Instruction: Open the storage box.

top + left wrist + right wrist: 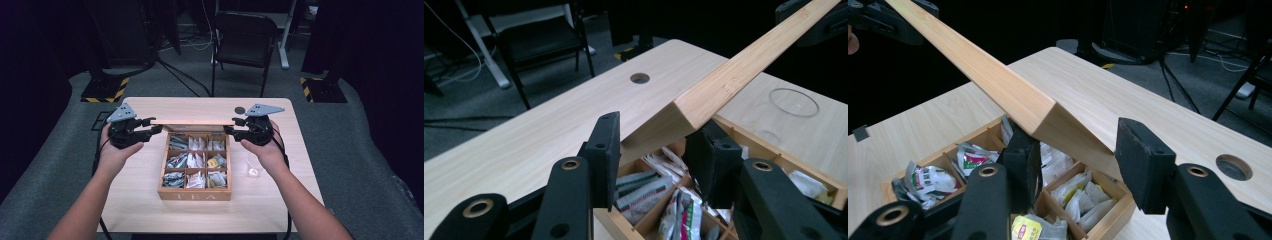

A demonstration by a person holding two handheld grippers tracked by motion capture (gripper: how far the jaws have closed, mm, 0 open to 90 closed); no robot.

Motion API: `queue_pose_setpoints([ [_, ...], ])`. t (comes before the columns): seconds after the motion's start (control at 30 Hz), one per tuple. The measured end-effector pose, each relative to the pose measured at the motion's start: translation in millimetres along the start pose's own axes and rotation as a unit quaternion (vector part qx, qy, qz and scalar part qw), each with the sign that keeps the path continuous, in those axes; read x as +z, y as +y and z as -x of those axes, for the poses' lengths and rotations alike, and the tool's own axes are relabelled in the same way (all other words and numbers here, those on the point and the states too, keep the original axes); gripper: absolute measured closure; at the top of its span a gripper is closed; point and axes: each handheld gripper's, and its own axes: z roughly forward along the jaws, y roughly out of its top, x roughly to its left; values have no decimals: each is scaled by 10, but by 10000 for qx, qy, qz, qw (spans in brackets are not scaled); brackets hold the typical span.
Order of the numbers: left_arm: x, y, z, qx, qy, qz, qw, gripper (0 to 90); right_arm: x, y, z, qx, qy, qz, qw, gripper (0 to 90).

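lid work | left gripper [151, 126] and right gripper [232, 125] are each pinching an end of the wooden lid [192, 122] over the tea box [195, 194] | they're needing to keep both ends level, imo

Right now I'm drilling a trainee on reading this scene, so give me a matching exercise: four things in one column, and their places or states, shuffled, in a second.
Things:
1. wooden lid
2. tea box
3. clear glass
4. round hole

Places or states:
A. stands on the table by the person's right wrist
B. raised open, with a gripper at each end
C. set in the tabletop near the far edge
D. open on the table, compartments full of tea bags

Pairs: 1-B, 2-D, 3-A, 4-C
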Motion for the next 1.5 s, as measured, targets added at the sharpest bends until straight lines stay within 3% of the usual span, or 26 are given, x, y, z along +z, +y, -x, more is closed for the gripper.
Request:
queue_pose_setpoints([
  [0.27, 59, 5, -91, -103, -80, 170, 9998, 569, 24, 74, 34, -6, -74, -21, 10000, 542],
  [0.47, 118, 2, -109, -43, -12, 97, 9999, 572, 37, 89, 50, 9, -56, -17, 10000, 545],
  [1.0, 209, 46, -170, -6, 127, 246, 9996, 586, 89, 166, 114, 57, -94, 28, 9999, 555],
  [1.33, 250, 103, -208, -16, 175, 156, 9997, 596, 111, 174, 190, -66, -177, 33, 9998, 527],
  [1.37, 252, 106, -214, -9, 176, 150, 9997, 598, 120, 169, 213, -171, -184, 41, 9997, 523],
  [1.5, 276, 117, -239, -19, 190, 157, 9997, 603, 145, 159, 244, -152, -215, 31, 9996, 518],
])
